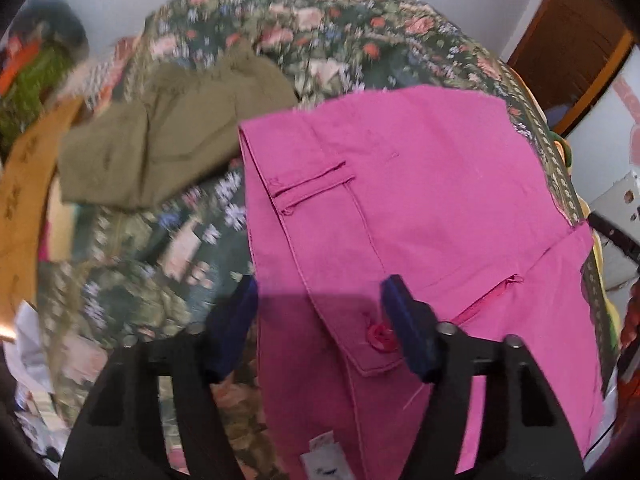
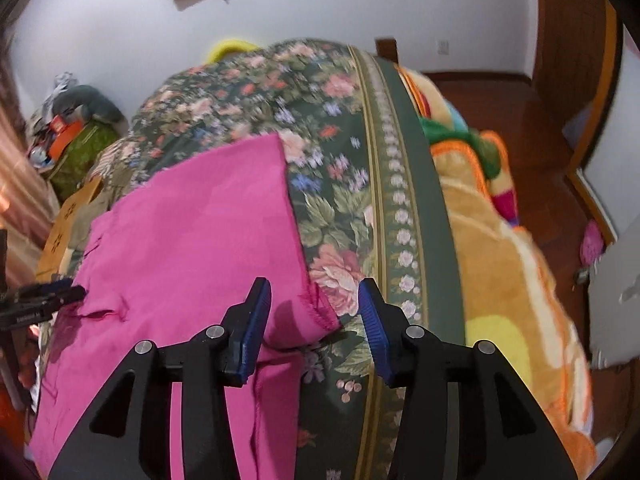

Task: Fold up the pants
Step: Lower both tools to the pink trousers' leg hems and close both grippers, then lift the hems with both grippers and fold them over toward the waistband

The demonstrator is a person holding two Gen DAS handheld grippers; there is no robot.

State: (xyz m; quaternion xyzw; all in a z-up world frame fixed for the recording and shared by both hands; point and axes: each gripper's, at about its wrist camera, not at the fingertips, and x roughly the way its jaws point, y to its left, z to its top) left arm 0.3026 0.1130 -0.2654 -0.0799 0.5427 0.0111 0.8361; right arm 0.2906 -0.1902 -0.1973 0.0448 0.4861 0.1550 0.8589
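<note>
In the left wrist view, the left gripper (image 1: 320, 300) hangs over the near part of the pink pants (image 1: 420, 200), its two blue-padded fingers (image 1: 408, 332) spread wide with nothing between them. The pants lie folded on a bed covered by a floral bedspread (image 1: 320, 20). Their waistband end is nearest the camera: a pink button (image 1: 380, 338) sits on a flap just beside the right-hand finger pad, a belt loop (image 1: 312, 188) crosses the fabric farther up, and the zipper opening (image 1: 496, 292) shows to the right. A small white label (image 1: 324, 456) peeks out at the bottom edge. An olive-green garment (image 1: 172, 140) lies crumpled on the bedspread to the left of the pants, apart from them, and a tan piece of fabric (image 1: 28, 208) lies at the far left edge. The view is somewhat blurred.

In the right wrist view, the right gripper (image 2: 314, 320) hovers at the near right corner of the pink pants (image 2: 192, 240), its fingers (image 2: 372, 328) likewise spread apart and holding nothing. The stitched hem corner (image 2: 316, 312) of the pants lies between the two pads; whether either pad touches the cloth cannot be told. The pants cover the left part of the floral bedspread (image 2: 340, 208), whose green border band runs up the right side. Beyond that border lies a bright orange and yellow plush blanket (image 2: 500, 272). The left gripper (image 2: 44, 296) shows at the left edge, beside the pants. A wooden floor (image 2: 520, 120) lies to the right.
</note>
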